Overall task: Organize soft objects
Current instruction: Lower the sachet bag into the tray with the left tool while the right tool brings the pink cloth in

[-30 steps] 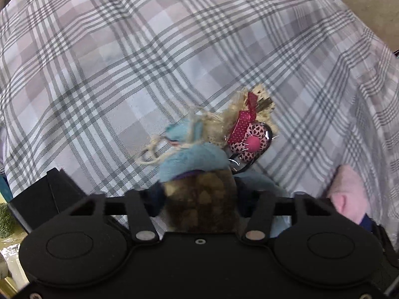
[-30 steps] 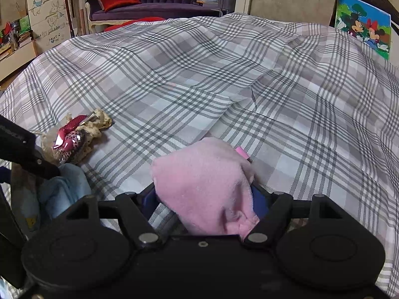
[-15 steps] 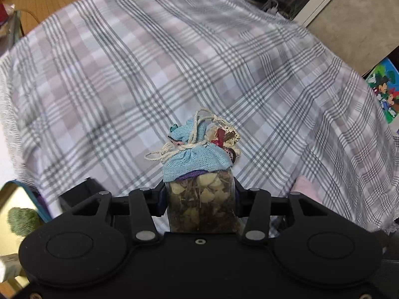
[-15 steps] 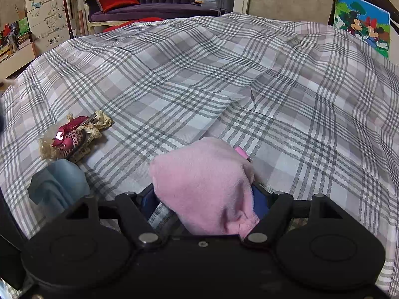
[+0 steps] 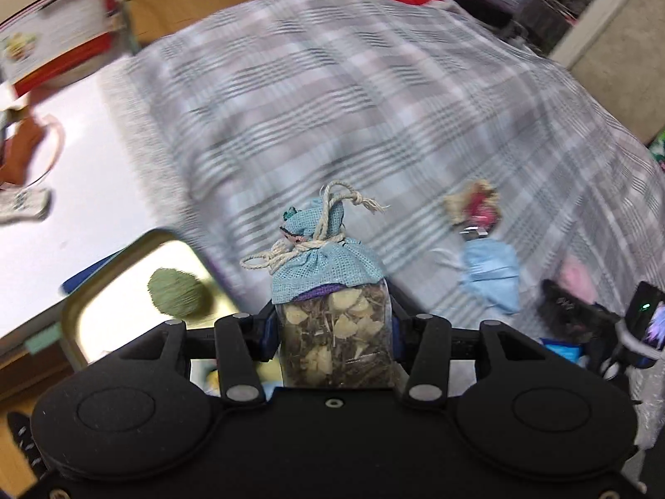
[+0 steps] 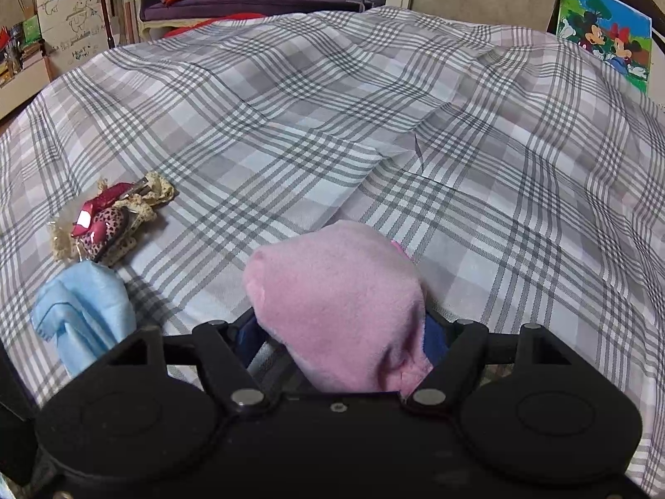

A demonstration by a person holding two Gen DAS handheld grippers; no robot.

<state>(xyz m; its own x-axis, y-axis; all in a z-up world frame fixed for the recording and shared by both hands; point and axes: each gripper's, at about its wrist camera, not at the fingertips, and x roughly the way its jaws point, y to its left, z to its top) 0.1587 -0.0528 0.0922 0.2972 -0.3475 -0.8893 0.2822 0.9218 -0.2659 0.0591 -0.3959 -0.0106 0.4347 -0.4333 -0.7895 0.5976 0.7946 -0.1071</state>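
Observation:
My left gripper is shut on a clear sachet of dried bits, capped in blue cloth and tied with string. It is held in the air past the bed's left edge. The left wrist view is blurred. My right gripper is shut on a pink plush piece low over the plaid bedspread. On the bed lie a leopard-print heart ornament with lace and a light blue cloth just in front of it.
Left of the bed stands a white surface with a rounded metal tin holding a green fuzzy ball. A box and small items sit at its far left. A sofa and a cartoon picture lie beyond the bed.
My left gripper has risen and swung left with the sachet, away from the heart ornament and blue cloth, bringing the tin into view. The right gripper has stayed put.

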